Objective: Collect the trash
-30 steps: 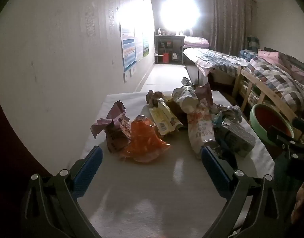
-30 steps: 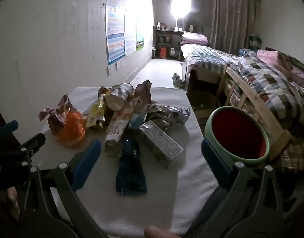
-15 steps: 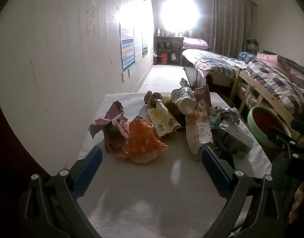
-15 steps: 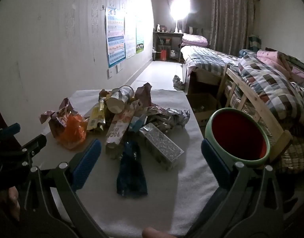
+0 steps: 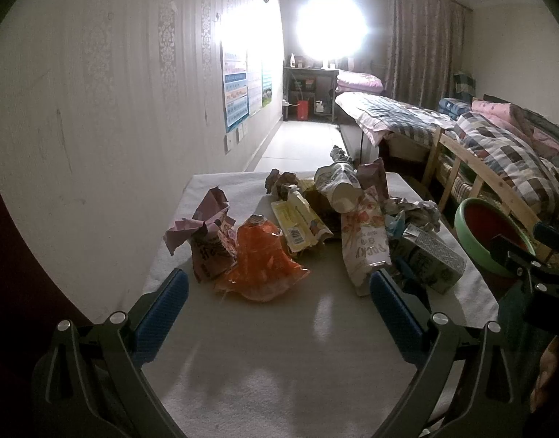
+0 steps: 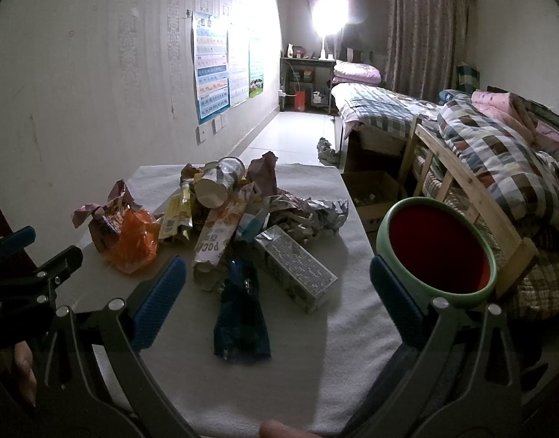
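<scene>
A heap of trash lies on a white-covered table [image 5: 265, 350]: an orange wrapper [image 5: 259, 264], a pink crumpled bag [image 5: 203, 226], a yellow packet [image 5: 297, 221], a paper cup [image 5: 339, 189], a Pocky box [image 5: 365, 248] and a grey carton [image 5: 431, 259]. In the right wrist view the carton [image 6: 294, 266] lies beside a dark blue wrapper [image 6: 241, 317]. A green bin with a red inside [image 6: 436, 248] stands off the table's right edge. My left gripper [image 5: 277, 297] is open and empty, short of the heap. My right gripper [image 6: 277, 284] is open and empty above the blue wrapper.
A wall runs along the table's left side. Beds with checked quilts [image 6: 498, 153] and a wooden bed frame [image 6: 473, 197] stand to the right. A cardboard box [image 6: 374, 189] sits on the floor beyond the table. A bright lamp [image 6: 328, 11] glares at the far end.
Both grippers have pulled back and risen slightly, so the heap sits a little farther off. Both stay open and nothing on the table has moved.
</scene>
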